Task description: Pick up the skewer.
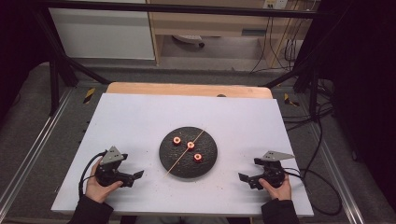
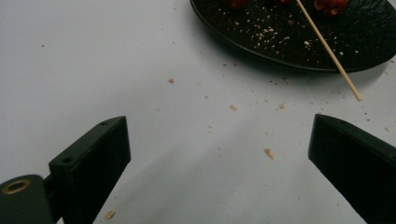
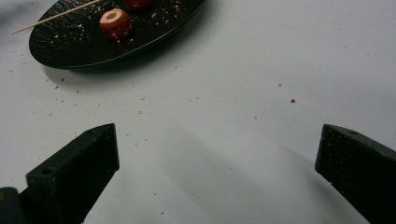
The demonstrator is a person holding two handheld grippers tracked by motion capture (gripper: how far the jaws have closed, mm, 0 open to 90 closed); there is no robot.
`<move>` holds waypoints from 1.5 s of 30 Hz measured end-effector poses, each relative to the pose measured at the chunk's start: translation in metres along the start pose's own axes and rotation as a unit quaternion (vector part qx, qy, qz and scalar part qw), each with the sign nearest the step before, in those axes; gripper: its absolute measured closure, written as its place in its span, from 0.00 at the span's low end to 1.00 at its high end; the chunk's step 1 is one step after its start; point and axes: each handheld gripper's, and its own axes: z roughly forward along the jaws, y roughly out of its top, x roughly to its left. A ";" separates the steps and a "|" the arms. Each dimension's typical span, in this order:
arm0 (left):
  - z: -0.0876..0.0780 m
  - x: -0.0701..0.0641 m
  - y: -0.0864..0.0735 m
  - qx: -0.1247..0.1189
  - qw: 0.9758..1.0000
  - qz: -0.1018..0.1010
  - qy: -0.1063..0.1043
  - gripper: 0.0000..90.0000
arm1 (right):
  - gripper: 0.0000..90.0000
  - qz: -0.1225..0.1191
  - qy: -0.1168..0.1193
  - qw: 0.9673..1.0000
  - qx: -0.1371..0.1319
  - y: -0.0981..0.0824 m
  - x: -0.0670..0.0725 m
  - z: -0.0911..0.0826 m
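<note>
Three small red fruit pieces with pale cored centres sit in a loose diagonal row on a round black textured plate, which rests near the middle of the white tabletop, slightly toward its near edge. One thin pale wooden skewer lies across the plate, touching or just beside the middle piece.

Skewer, long axis: we read it as running diagonally, from the plate's far right rim down to its near left rim, where the end overhangs onto the tabletop. We cannot tell which end is sharpened.

Left gripper: near the near left corner, jaws spread, holding nothing. Right gripper: near the near right corner, jaws spread, holding nothing. Both are well apart from the plate.

Step in hand, as we judge it: taking up the skewer and threading the pieces. We advise gripping the overhanging end, where jaws can close under it without scraping the plate, closing across the axis rather than along it. We would steady one fruit piece with the right gripper, lightly, since soft fruit may crush. Crumbs litter plate and tabletop.
</note>
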 end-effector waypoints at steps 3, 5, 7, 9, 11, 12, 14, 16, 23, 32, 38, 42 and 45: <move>0.000 -0.004 0.006 0.001 1.000 0.004 0.003 0.06 | 0.01 0.001 0.000 1.000 0.001 0.000 0.000 0.000; 0.001 -0.006 0.008 0.003 1.000 0.004 0.002 0.06 | 0.01 0.000 -0.001 1.000 0.002 0.000 0.000 -0.001; 0.001 -0.007 0.010 0.004 1.000 0.005 0.002 0.06 | 0.01 0.000 -0.001 1.000 0.002 0.000 0.000 -0.001; 0.002 -0.010 0.013 0.007 1.000 0.010 0.003 0.06 | 0.01 -0.001 -0.002 1.000 0.000 0.000 0.000 -0.001; 0.004 -0.012 0.016 0.007 1.000 0.011 0.001 0.06 | 0.01 -0.001 -0.003 1.000 0.001 0.000 0.000 -0.001; 0.005 -0.014 0.018 0.008 1.000 0.011 0.002 0.07 | 0.01 -0.001 -0.002 1.000 0.000 0.000 0.000 -0.001; 0.006 -0.016 0.021 0.010 1.000 0.011 0.002 0.07 | 0.01 0.000 -0.002 1.000 -0.003 0.000 0.000 -0.002; 0.008 -0.021 0.028 0.012 1.000 0.012 0.003 0.07 | 0.01 0.001 -0.003 1.000 -0.003 0.001 0.000 -0.002; 0.012 -0.031 0.039 0.015 1.000 0.020 0.003 0.07 | 0.01 -0.001 -0.005 1.000 -0.002 0.000 0.000 -0.003; 0.024 -0.042 0.053 0.023 1.000 0.020 0.000 0.08 | 0.01 -0.001 -0.005 1.000 0.000 0.000 0.000 -0.002; 0.033 -0.051 0.061 0.034 0.999 0.025 -0.003 0.10 | 0.01 -0.002 -0.005 1.000 0.002 0.001 0.000 -0.003; 0.040 -0.056 0.068 0.044 0.999 0.024 -0.002 0.12 | 0.01 -0.004 -0.005 1.000 0.003 0.000 -0.001 -0.003; 0.044 -0.060 0.073 0.051 0.998 0.026 -0.004 0.14 | 0.01 -0.002 -0.004 1.000 0.002 0.000 0.000 -0.003</move>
